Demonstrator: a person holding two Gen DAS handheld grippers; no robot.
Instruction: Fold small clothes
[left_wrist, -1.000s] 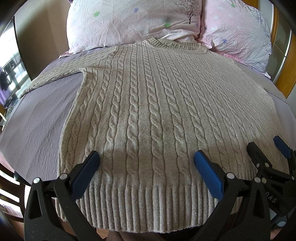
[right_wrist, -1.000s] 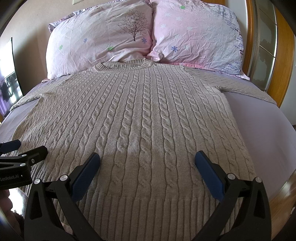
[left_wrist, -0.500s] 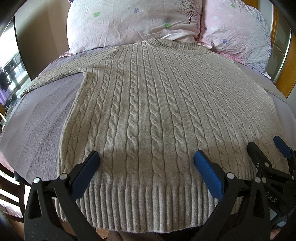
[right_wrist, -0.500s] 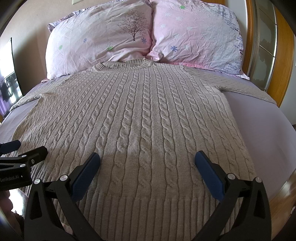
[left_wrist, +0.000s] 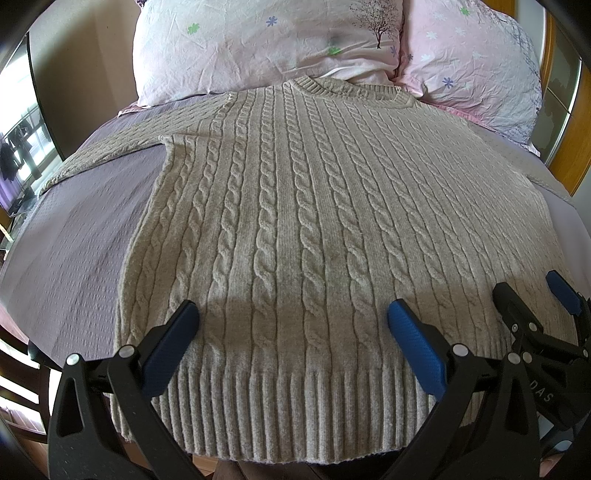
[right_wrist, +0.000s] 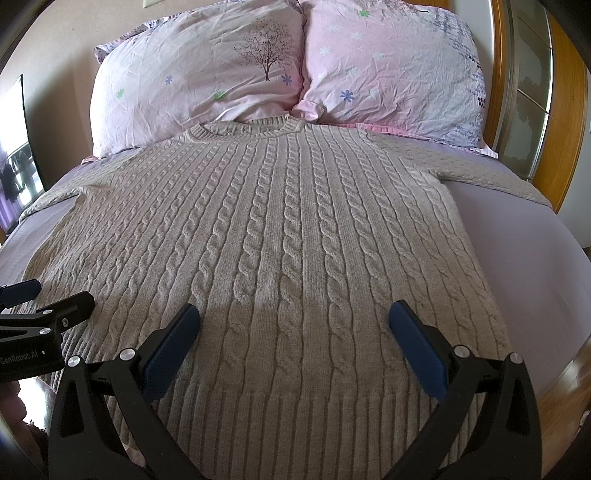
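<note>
A beige cable-knit sweater (left_wrist: 295, 229) lies flat, front up, on the bed, collar toward the pillows and ribbed hem toward me; it also shows in the right wrist view (right_wrist: 280, 236). Both sleeves stretch out sideways. My left gripper (left_wrist: 291, 332) is open and empty, hovering over the left part of the hem. My right gripper (right_wrist: 295, 332) is open and empty over the right part of the hem. The right gripper shows at the right edge of the left wrist view (left_wrist: 535, 306), and the left gripper shows at the left edge of the right wrist view (right_wrist: 44, 299).
The lilac bedsheet (left_wrist: 77, 236) shows on both sides of the sweater (right_wrist: 524, 236). Two pink floral pillows (right_wrist: 199, 74) (right_wrist: 391, 70) lean at the head of the bed. A wooden frame with glass panels (right_wrist: 532, 85) stands at the right. A window is at the far left.
</note>
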